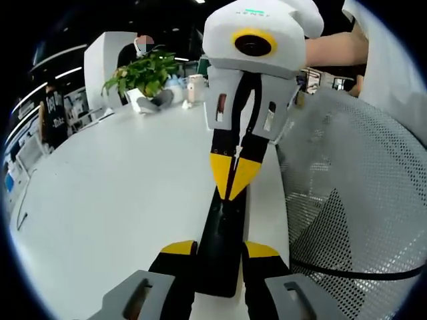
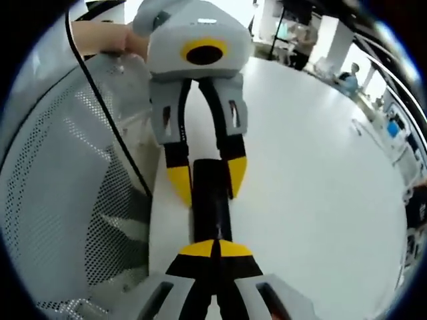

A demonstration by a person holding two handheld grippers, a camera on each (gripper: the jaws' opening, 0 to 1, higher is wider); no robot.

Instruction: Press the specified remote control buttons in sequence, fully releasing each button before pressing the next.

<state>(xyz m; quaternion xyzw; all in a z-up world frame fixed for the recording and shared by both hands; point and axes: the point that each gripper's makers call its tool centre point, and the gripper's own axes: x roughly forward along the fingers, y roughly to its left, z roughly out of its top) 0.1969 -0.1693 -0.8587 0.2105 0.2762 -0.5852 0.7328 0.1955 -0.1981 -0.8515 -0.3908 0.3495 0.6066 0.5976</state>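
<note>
A long black remote control [image 1: 222, 230] lies lengthwise on the white table [image 1: 120, 200], close to its edge. My left gripper [image 1: 220, 249] is shut on the remote's near end, one yellow tip on each long side. The right gripper [image 1: 233, 179] comes down from the far side, its yellow tips together and resting on the remote's top face. In the right gripper view, my right gripper [image 2: 215, 248] is shut, its tips meeting over the remote [image 2: 211, 203]. Beyond it, the left gripper [image 2: 208, 180] clasps the remote's other end.
A white perforated chair back [image 1: 353, 200] with a black cable [image 2: 113, 127] stands right beside the table edge. A potted plant [image 1: 143, 75] and small items sit at the far end of the table. A person's arm [image 1: 333, 50] holds the right gripper. People stand in the background.
</note>
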